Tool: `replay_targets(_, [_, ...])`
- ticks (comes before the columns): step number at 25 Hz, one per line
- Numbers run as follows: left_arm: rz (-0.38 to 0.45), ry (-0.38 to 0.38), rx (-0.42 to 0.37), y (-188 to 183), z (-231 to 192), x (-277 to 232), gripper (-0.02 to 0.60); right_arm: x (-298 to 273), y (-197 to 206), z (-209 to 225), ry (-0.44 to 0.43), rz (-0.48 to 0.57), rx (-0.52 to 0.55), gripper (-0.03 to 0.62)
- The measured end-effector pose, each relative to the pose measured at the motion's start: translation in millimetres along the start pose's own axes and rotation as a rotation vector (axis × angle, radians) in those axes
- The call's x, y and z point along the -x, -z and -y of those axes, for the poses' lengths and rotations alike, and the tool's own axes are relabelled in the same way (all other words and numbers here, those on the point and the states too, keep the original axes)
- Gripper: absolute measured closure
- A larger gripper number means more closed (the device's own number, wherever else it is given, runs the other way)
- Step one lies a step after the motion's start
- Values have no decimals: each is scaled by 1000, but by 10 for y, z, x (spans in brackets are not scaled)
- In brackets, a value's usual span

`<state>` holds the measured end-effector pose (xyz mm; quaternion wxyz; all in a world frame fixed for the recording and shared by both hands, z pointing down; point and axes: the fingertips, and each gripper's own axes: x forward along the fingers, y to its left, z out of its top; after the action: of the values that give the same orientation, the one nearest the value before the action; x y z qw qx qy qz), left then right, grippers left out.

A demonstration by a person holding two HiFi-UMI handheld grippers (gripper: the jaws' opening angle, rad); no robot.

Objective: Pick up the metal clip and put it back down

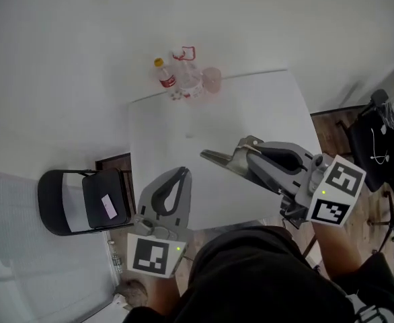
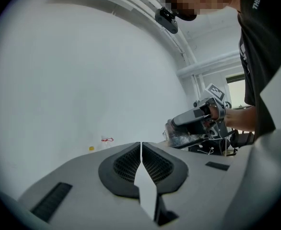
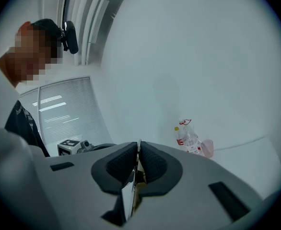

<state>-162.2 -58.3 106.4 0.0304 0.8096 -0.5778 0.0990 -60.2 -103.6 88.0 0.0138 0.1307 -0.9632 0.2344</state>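
— White table (image 1: 251, 106) lies under both grippers; how should the person finish with the right gripper (image 1: 245, 152)?
— Its fingers are clamped on the clip (image 1: 217, 159), which looks to be held in the air. Likely best to lower it level until it rests on the table and only then part the fingers; a release in the air risks a bounce.
— Where is the clip against those fingers?
— Pinched between them, its metal end jutting past the fingertips.
— And the left gripper (image 1: 182, 173)?
— Fingers pressed together on nothing, beside the clip but apart. Bottles (image 1: 177, 78) stand well beyond, at the table's far edge.
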Motion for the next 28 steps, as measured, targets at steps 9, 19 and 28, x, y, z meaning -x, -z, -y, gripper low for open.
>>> replay_targets(9, [33, -38, 3, -153, -145, 89, 558, 148, -222, -6, 20, 67, -2, 557])
replay_targets(19, [25, -29, -62, -192, -167, 63, 558, 126, -330, -73, 0, 88, 5, 557])
replay_targets(28, [35, -53, -52, -169, -266, 132, 558, 34, -279, -67, 1, 68, 2, 557])
